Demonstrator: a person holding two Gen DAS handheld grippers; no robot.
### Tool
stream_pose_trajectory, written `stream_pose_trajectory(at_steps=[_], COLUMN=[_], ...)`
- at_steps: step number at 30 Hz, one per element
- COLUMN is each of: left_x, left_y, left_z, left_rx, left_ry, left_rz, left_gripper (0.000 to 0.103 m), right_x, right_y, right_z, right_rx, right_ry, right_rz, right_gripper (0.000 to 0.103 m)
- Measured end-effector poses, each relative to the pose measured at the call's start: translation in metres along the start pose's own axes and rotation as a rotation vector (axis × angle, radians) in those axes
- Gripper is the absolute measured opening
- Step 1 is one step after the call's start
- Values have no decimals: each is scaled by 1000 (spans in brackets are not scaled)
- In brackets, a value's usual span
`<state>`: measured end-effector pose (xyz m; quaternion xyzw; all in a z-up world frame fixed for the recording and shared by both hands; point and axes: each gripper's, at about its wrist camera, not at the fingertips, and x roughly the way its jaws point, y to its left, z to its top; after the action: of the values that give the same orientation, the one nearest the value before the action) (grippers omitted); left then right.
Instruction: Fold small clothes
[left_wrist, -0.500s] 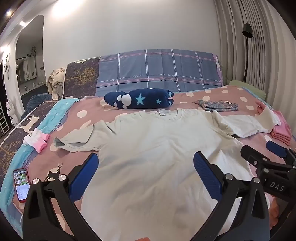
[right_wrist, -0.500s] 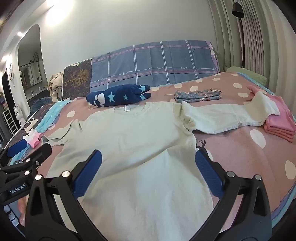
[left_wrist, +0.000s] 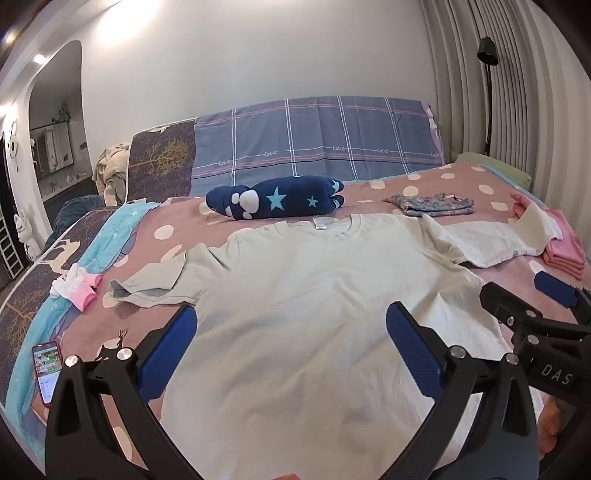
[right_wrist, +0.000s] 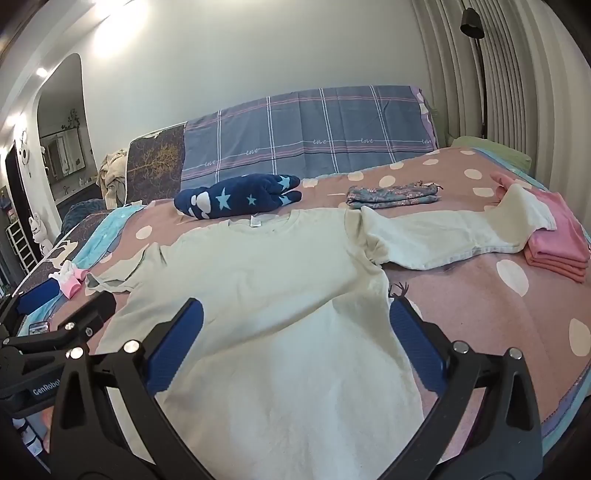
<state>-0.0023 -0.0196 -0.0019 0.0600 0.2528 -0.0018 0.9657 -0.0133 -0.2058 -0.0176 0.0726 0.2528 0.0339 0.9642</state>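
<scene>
The pale mint cotton T-shirt (left_wrist: 317, 295) lies spread flat, collar away, on the pink polka-dot bed (right_wrist: 498, 314), likely laid out for folding. Its right sleeve drapes onto a folded pink stack (right_wrist: 557, 243). Left tongs (left_wrist: 291, 343) and right tongs (right_wrist: 295, 339) hover over it, spread wide, pinching nothing. The near hem is cut off behind them.

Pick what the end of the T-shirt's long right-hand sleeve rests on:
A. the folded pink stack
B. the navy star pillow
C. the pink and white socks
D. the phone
A: in the right wrist view the T-shirt stretches one sleeve out to the right, and its cuff lies over the edge of the pink stack.
</scene>
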Motion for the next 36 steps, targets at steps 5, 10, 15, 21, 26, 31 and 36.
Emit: stream_pose_trajectory(at_steps=[5, 10, 15, 21, 26, 31, 36], left_x=[6, 10, 14, 20, 19, 22, 25], left_y=[0, 0, 2, 9, 9, 10, 20], left_z=[-2, -4, -6, -7, -7, -8, -9], left_rx=[-8, -9, -8, -34, -27, -31, -44], left_ry=[25, 43, 57, 82, 75, 82, 79], left_rz=[-1, 9, 10, -29, -38, -28, 3], left_gripper=[102, 102, 102, 102, 102, 102, 102], right_x=[1, 4, 9, 7, 9, 11, 19], right_y=[0, -1, 1, 4, 1, 2, 20], right_z=[1, 1, -1, -2, -4, -4, -6], right_rx=[5, 4, 0, -10, 5, -2, -91], right_ry=[6, 10, 23, 8, 13, 13, 37], right_rz=[6, 11, 3, -7, -12, -13, -60], right_gripper=[101, 101, 101, 101, 101, 101, 101])
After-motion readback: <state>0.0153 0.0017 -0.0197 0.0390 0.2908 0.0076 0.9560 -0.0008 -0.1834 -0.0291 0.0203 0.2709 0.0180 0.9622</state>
